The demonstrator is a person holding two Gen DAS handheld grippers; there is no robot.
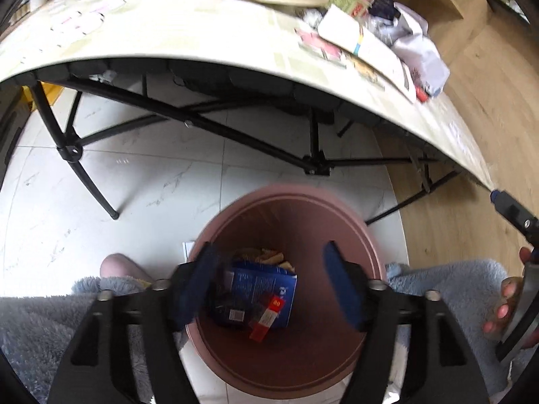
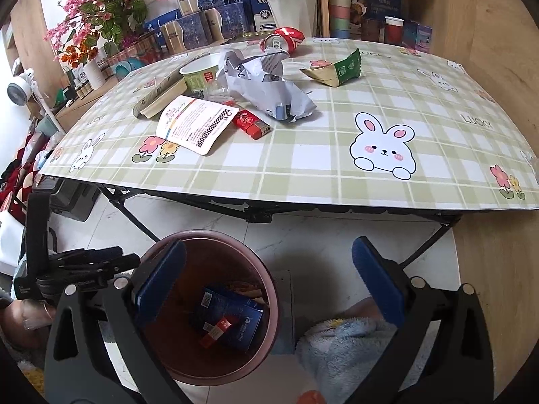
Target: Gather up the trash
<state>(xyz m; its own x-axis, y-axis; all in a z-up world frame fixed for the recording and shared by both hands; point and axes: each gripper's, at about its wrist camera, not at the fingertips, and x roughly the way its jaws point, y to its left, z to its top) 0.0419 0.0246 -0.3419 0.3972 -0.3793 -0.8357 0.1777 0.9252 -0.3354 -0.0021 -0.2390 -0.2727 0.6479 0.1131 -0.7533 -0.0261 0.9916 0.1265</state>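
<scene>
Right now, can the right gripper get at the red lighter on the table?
Probably yes. The right gripper is open and empty, low in front of the table. The red lighter lies uncovered beside the crumpled wrapper; nothing blocks a path over the edge.

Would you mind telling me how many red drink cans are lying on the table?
2. One red drink can lies on its side at the far edge, its silver top facing the camera; the second red can lies right behind it, touching. Others may be hidden behind the crumpled white plastic bag.
</scene>
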